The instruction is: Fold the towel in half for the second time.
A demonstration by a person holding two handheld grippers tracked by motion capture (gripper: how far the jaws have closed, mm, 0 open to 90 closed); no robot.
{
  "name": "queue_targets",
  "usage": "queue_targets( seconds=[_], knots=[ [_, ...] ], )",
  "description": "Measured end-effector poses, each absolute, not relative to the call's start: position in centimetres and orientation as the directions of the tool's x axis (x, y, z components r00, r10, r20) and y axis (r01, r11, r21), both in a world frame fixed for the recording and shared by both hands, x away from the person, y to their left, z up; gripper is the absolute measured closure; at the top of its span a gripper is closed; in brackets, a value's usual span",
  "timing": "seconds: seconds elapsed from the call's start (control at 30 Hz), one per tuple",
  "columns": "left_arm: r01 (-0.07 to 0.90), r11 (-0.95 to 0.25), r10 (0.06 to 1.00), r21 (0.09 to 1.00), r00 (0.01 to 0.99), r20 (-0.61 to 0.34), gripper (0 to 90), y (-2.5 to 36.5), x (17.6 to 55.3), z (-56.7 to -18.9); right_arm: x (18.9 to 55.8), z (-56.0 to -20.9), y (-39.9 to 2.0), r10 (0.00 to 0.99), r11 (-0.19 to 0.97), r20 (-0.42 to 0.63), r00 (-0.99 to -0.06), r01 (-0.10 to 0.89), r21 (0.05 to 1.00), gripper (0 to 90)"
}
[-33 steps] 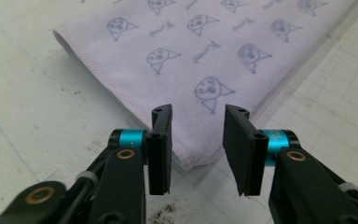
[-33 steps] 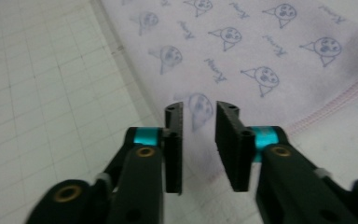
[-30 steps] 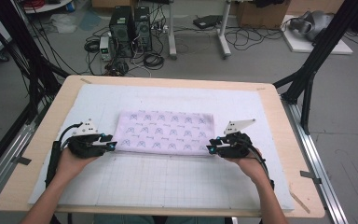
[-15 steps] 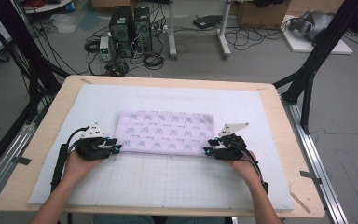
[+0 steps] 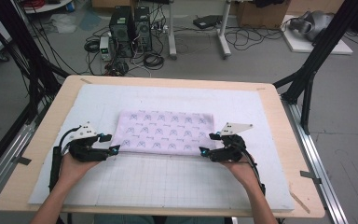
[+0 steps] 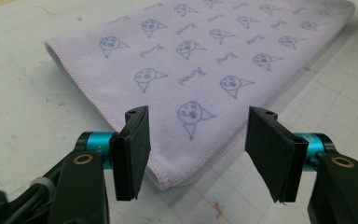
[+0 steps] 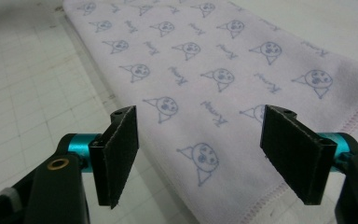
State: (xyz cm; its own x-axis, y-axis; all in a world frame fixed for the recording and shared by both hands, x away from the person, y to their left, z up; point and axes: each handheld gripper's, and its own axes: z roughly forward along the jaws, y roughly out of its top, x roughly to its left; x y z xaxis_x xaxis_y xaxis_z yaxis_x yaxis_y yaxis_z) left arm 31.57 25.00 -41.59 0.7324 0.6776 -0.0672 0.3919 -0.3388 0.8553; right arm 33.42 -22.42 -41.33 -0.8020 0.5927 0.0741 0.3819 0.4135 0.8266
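Your folded lilac printed towel (image 5: 164, 132) lies flat mid-mat (image 5: 270, 177), long axis running 9 to 3 o'clock. It's soft, light and limp, so pinch the near corners through all layers. Left gripper (image 5: 113, 143) and right gripper (image 5: 208, 143) have just been opening; both stand wide, holding nothing.

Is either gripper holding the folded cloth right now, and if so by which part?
Nothing is held. Left gripper and right gripper have just been opening; their jaws stand apart over the near corners of the lilac cloth, pads off it.
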Motion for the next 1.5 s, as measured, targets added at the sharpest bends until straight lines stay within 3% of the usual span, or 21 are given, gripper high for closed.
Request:
queue_targets(
  seconds=[0.53, 1.5],
  knots=[
    [0.384, -0.312, 0.689, 0.869, 0.721, -0.072, 24.1, 25.6, 29.3, -40.7, 31.3, -40.2, -23.7, 0.626, 0.376, 0.059, -0.778, 0.367, 0.851, 18.2],
    [0.371, -0.308, 0.714, 0.876, 0.698, -0.044, 22.6, 27.0, 25.4, -40.6, 27.0, -40.4, -27.9, 0.661, 0.343, 0.05, -0.749, 0.36, 0.867, 16.0]
  ],
)
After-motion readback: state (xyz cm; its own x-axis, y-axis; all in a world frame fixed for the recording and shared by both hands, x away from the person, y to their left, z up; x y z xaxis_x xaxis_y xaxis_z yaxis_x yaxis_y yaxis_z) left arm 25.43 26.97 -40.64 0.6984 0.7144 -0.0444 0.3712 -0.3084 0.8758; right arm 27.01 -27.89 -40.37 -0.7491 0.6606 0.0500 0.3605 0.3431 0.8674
